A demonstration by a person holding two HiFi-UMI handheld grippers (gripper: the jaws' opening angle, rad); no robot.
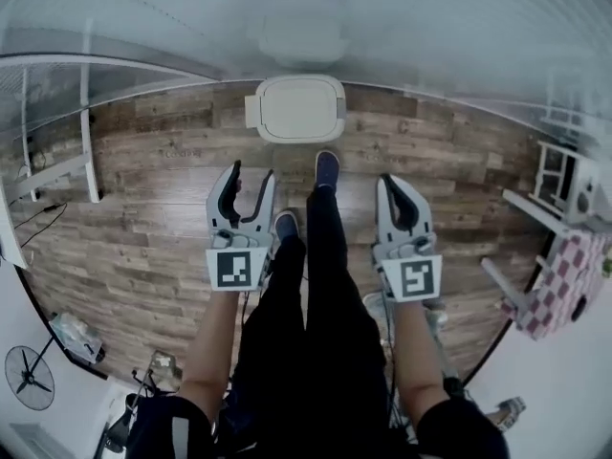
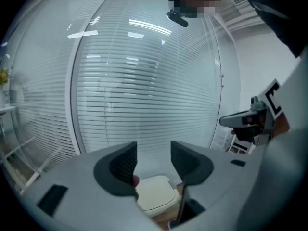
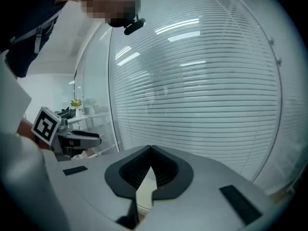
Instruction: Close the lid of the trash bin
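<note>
A cream trash bin point(image 1: 297, 108) stands on the wooden floor against the glass wall, its lid lying flat and closed on top. My left gripper point(image 1: 251, 182) is held up in the air well short of the bin, open, with nothing between its fingers. In the left gripper view the bin point(image 2: 155, 194) shows low between and below the parted jaws. My right gripper point(image 1: 393, 185) hangs level with the left one, shut and empty. In the right gripper view its jaws meet at the tips, and a sliver of the bin point(image 3: 143, 193) shows beneath them.
A glass wall with horizontal blinds point(image 2: 144, 81) rises behind the bin. The person's legs and shoes point(image 1: 326, 170) stand between the grippers, just short of the bin. A white shelf point(image 1: 559, 175) and a checked cloth point(image 1: 559, 280) are at right, and a fan point(image 1: 29, 378) and cables at lower left.
</note>
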